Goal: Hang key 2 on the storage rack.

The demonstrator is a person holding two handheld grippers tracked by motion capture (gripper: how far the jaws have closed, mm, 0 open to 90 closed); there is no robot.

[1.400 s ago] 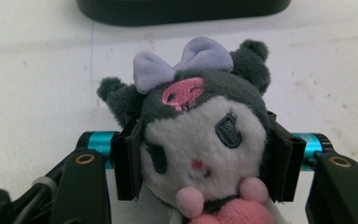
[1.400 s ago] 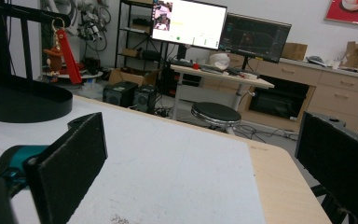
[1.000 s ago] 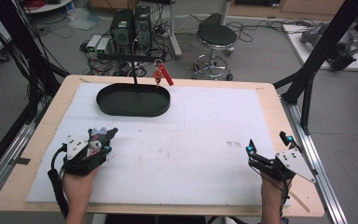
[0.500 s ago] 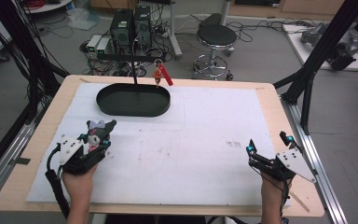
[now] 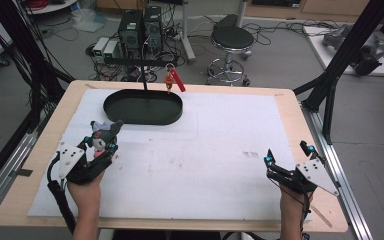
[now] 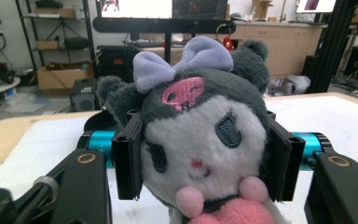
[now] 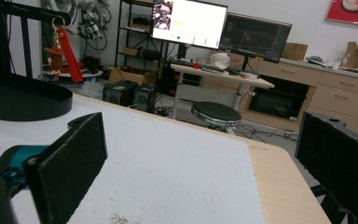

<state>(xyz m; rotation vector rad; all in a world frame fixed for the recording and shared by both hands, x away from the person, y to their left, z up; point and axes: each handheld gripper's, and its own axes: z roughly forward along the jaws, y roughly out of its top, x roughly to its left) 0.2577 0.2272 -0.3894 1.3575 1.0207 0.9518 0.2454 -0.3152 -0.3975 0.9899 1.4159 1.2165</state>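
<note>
My left gripper is at the table's front left, shut on a plush toy. The toy has a dark grey head, a white face, a lilac bow and a pink skull mark, and the two black pads press on its cheeks. At the front right my right gripper is open with nothing between its wide-apart pads. A black oval tray lies at the far left, and a red keychain hangs over it from a black stand.
A white mat covers most of the wooden table. The right gripper view has the tray and the red keychain at far left. Beyond the table's far edge are a stool and computer cases.
My left gripper has carried the plush toy a little forward, toward the tray, and turned slightly. The right gripper has stayed where it was.
</note>
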